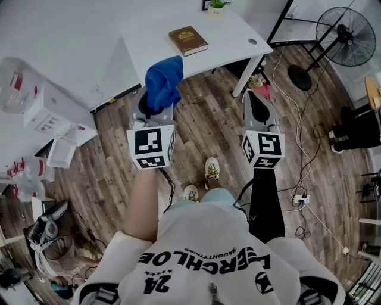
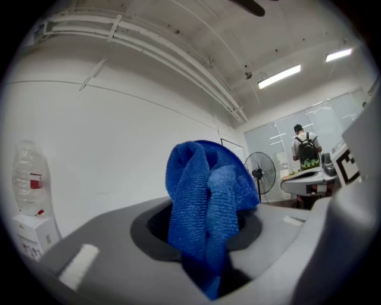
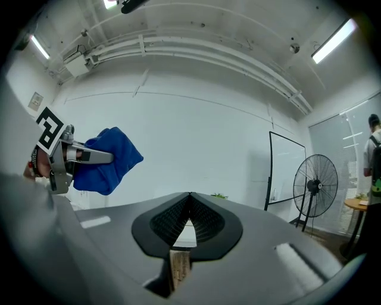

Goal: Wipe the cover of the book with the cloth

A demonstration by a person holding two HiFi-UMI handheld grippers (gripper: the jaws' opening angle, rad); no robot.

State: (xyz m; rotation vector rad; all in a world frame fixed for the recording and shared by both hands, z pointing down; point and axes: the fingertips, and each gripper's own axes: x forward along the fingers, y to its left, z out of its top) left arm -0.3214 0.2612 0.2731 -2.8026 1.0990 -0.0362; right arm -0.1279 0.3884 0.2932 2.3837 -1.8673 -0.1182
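Observation:
A brown book [image 1: 188,40] lies flat on the white table [image 1: 229,30] ahead of me in the head view. A blue cloth [image 1: 164,83] sticks up out of my left gripper [image 1: 157,107], which is shut on it and held in the air short of the table's near edge. The left gripper view shows the cloth [image 2: 205,205] bunched between the jaws, hiding the tips. My right gripper [image 1: 255,95] is level with it to the right, over the wooden floor. In the right gripper view its jaws [image 3: 189,199] are shut with nothing between them, and the cloth [image 3: 107,159] shows at the left.
A standing fan [image 1: 345,30] and a black frame are at the far right. A small plant [image 1: 217,5] sits at the table's back edge. White boxes [image 1: 50,116] and clutter line the left. Cables and a power strip [image 1: 300,198] lie on the floor. A person with a backpack [image 2: 306,152] stands far off.

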